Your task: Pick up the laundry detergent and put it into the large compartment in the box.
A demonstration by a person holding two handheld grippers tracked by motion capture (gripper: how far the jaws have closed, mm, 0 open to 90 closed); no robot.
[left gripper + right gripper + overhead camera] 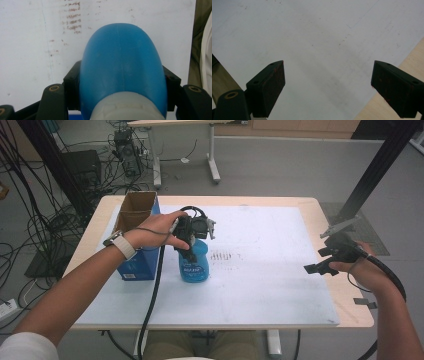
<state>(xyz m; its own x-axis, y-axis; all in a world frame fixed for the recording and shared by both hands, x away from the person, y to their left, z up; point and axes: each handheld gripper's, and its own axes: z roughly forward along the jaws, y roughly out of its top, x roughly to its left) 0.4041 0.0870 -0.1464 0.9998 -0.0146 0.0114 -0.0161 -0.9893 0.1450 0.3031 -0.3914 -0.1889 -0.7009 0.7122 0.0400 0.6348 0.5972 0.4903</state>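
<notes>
A blue plastic bottle (194,266) stands upright on the white mat (270,275), left of the middle. My left gripper (193,244) comes down on it from above and is shut on its rounded shoulder. In the left gripper view the black pads (72,86) press both sides of the blue bottle (122,65), just above its pale collar (126,107). My right gripper (320,260) hovers at the mat's right edge, held by a hand. Its jaws stand wide apart, and between them the right gripper (327,77) has just bare mat.
An open-topped blue cardboard box (135,227) stands just left of the bottle. Brown smudges (224,255) mark the mat to the bottle's right. The wooden table edge (350,300) runs along the right. Cables and another table's legs (214,167) lie beyond.
</notes>
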